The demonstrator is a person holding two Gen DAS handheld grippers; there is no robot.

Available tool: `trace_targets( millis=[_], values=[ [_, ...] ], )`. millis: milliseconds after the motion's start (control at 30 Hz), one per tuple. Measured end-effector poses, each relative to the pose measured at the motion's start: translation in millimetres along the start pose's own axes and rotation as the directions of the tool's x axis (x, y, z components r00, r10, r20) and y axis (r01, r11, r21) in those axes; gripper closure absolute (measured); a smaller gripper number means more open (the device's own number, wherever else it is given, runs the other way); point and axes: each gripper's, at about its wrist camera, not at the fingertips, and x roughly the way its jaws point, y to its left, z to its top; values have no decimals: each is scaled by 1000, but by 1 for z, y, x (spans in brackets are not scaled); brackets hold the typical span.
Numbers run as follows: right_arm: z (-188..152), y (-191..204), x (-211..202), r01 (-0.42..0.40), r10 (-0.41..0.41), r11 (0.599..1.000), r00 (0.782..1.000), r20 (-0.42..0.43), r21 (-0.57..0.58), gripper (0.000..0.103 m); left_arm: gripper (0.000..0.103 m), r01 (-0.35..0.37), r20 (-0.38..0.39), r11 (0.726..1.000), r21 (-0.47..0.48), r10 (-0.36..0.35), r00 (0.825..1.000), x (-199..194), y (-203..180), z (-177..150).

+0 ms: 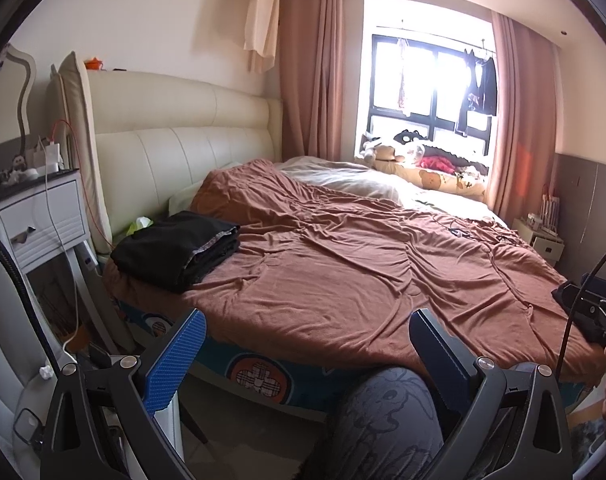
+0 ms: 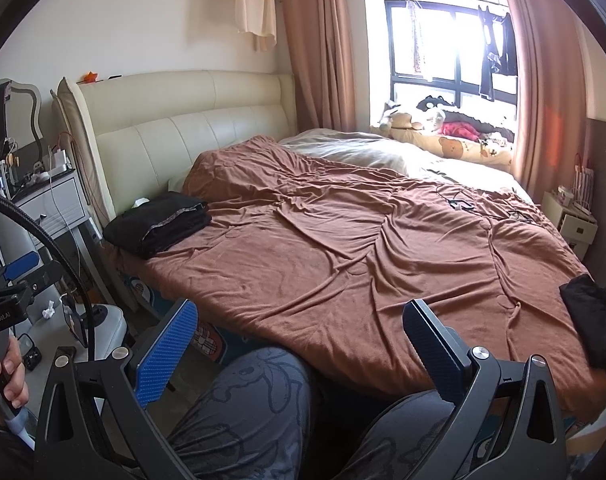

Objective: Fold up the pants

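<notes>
A folded stack of black pants (image 1: 179, 250) lies on the near left corner of the brown bedspread (image 1: 343, 264), close to the headboard; it also shows in the right wrist view (image 2: 159, 222). Another black garment (image 2: 593, 328) lies at the bed's right near edge. My left gripper (image 1: 307, 344) is open and empty, held off the bed's front edge above the person's knee. My right gripper (image 2: 301, 336) is open and empty, also off the front edge, to the right of the left one.
A white nightstand (image 1: 43, 216) with cables stands left of the bed beside the cream headboard (image 1: 183, 136). The person's patterned legs (image 2: 255, 408) are just below the grippers. A small cabinet (image 2: 571, 224) stands at the far right. Stuffed toys (image 1: 415, 152) lie on the window sill.
</notes>
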Motion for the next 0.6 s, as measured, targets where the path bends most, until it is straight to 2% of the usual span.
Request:
trace_targets(
  millis=[600],
  values=[
    [-3, 1, -8, -7, 7, 1000, 1000, 3, 6, 0, 0, 3, 13, 1000, 19, -3, 1000, -8, -4, 0]
  ],
)
